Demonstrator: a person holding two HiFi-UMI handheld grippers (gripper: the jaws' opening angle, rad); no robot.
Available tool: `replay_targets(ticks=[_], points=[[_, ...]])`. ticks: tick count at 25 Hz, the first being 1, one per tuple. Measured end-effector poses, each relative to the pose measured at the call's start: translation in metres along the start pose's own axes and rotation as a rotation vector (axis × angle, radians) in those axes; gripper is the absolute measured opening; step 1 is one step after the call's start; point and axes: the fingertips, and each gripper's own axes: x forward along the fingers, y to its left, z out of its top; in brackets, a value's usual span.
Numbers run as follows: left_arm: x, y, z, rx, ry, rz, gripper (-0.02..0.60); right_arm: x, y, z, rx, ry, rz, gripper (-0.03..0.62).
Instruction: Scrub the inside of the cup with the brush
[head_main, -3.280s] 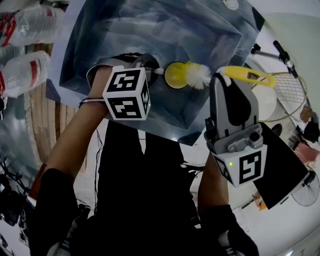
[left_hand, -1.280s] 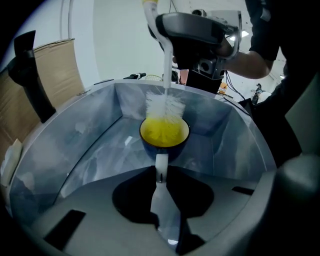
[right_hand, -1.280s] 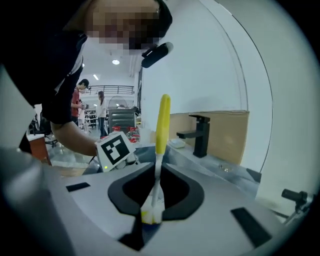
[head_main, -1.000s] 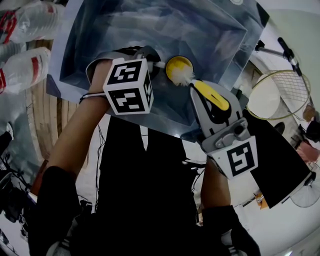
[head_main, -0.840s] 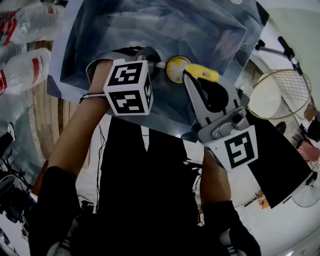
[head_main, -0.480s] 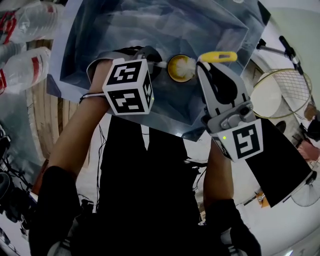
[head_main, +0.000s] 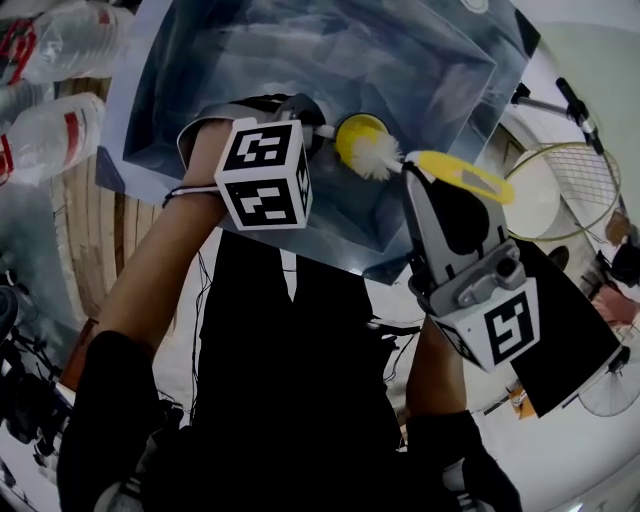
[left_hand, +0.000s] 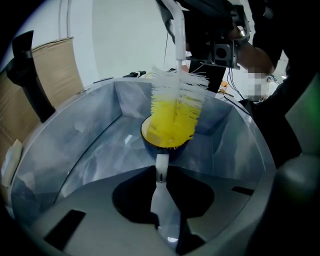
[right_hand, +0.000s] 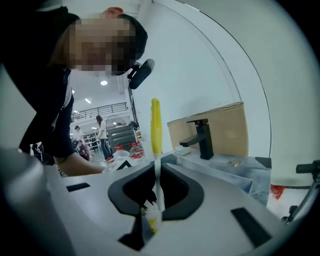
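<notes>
A small cup (head_main: 353, 134), dark outside and yellow inside (left_hand: 161, 135), is held over the sink by its white handle (left_hand: 161, 167). My left gripper (left_hand: 161, 174) is shut on that handle; its marker cube (head_main: 265, 186) hides the jaws in the head view. The brush has white bristles (head_main: 381, 158) and a yellow grip (head_main: 462, 175). Seen from the left gripper view, the bristle head (left_hand: 175, 107) stands in the cup's mouth. My right gripper (right_hand: 157, 175) is shut on the brush's white stem, with the yellow grip (right_hand: 156, 125) sticking out past the jaws.
The grey sink basin (head_main: 420, 60) lies under both grippers, its walls (left_hand: 85, 145) close around the cup. A black faucet (right_hand: 200, 137) and cardboard (right_hand: 225, 127) stand behind it. Plastic bottles (head_main: 45, 140) lie at the left, and a racket (head_main: 560, 190) lies at the right.
The right gripper has swung down and to the right, tilting the brush handle. The bristles have slid from the cup's middle to its near right rim. The left gripper and cup stayed put.
</notes>
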Motion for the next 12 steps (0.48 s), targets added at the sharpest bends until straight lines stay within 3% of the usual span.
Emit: replay_targets(ticks=[4, 7, 12], points=[[-0.001, 0.001, 0.000, -0.013, -0.002, 0.005, 0.077, 0.012, 0.001, -0.032, 0.034, 0.036, 0.021, 0.048], [-0.001, 0.001, 0.001, -0.007, -0.004, 0.007, 0.077, 0.022, -0.007, -0.047, -0.009, 0.053, 0.003, 0.048], [-0.001, 0.000, 0.000, 0.025, -0.004, 0.003, 0.077, 0.024, -0.021, -0.013, -0.073, 0.014, -0.026, 0.044]])
